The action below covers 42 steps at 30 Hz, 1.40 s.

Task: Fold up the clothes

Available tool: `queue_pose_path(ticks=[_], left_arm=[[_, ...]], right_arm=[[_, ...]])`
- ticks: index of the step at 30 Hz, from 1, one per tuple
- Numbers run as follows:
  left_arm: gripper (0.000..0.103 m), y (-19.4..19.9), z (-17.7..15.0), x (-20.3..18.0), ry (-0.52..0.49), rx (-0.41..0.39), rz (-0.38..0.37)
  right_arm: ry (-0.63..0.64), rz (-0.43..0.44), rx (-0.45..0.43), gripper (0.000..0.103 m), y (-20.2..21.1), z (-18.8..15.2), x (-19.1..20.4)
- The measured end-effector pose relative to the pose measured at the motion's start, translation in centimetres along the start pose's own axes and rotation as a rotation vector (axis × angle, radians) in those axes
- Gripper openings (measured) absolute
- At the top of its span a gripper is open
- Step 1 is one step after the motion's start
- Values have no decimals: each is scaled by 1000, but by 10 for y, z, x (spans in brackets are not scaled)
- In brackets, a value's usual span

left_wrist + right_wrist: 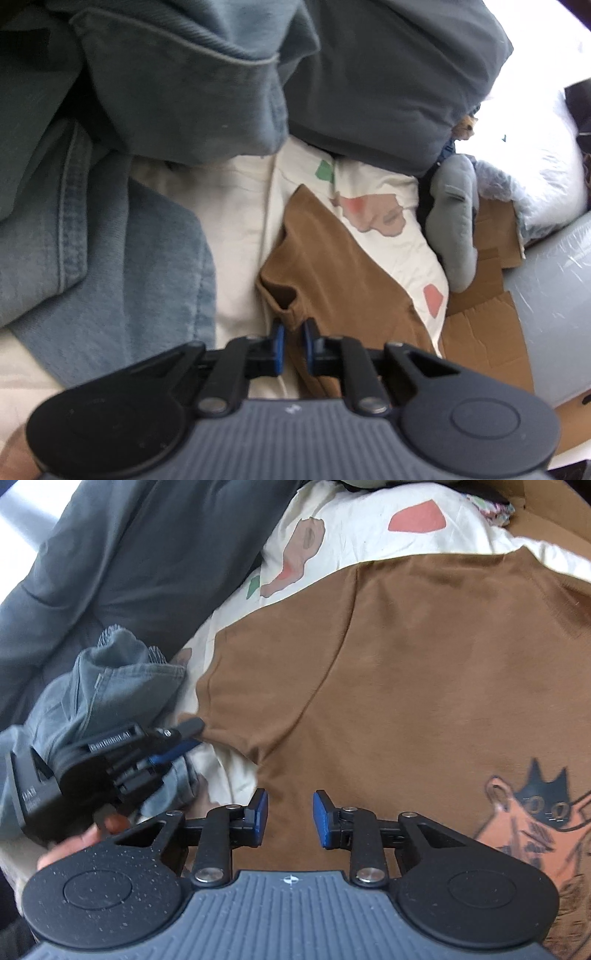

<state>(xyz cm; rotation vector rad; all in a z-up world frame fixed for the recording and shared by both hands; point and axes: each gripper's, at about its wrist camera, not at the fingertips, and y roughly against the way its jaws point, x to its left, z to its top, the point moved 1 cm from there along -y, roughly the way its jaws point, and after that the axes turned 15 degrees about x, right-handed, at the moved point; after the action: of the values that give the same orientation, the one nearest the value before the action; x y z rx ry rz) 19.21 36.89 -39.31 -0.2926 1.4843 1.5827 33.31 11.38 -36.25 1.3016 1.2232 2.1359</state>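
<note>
Gripping stage of folding the brown T-shirt (pixel 388 657): left gripper (pixel 291 334) pinching its sleeve hem, right gripper (pixel 289 814) part-open over cloth, needing closure before lifting.

Brown cat-print T-shirt (pixel 424 672) lies spread on patterned cream bedding (pixel 354 528).

Brown T-shirt (pixel 424 657): smooth matt knit cloth, cat print noted. Jeans (pixel 92 229): coarse faded denim, stitched seams. Sheet (pixel 240 221): soft matt cotton, printed. Cardboard (pixel 480 332): matt, creased. Gripper pads (pixel 260 814): blue, rubbery; arms matt black plastic.
</note>
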Motion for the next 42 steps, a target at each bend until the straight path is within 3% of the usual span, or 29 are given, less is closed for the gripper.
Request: queue_pose_path(ticks=[3, 5, 10, 14, 25, 33, 42], left_arm=[[16, 0, 3, 5, 23, -6, -3], [19, 1, 4, 7, 31, -9, -5], [14, -1, 4, 12, 31, -9, -7], [7, 3, 4, 8, 27, -25, -29], [5, 14, 11, -40, -137, -23, -81], [4, 13, 2, -57, -196, 21, -127], [4, 2, -15, -73, -252, 136, -174]], right_arm=[[-49, 32, -3, 17, -8, 5, 0], [-84, 52, -7, 16, -14, 8, -1], [-160, 108, -5, 7, -25, 15, -3], [-217, 129, 1, 6, -33, 19, -6], [-295, 147, 20, 5, -52, 21, -5], [-316, 141, 21, 6, -58, 21, -13], [-347, 157, 34, 9, -68, 21, -18]])
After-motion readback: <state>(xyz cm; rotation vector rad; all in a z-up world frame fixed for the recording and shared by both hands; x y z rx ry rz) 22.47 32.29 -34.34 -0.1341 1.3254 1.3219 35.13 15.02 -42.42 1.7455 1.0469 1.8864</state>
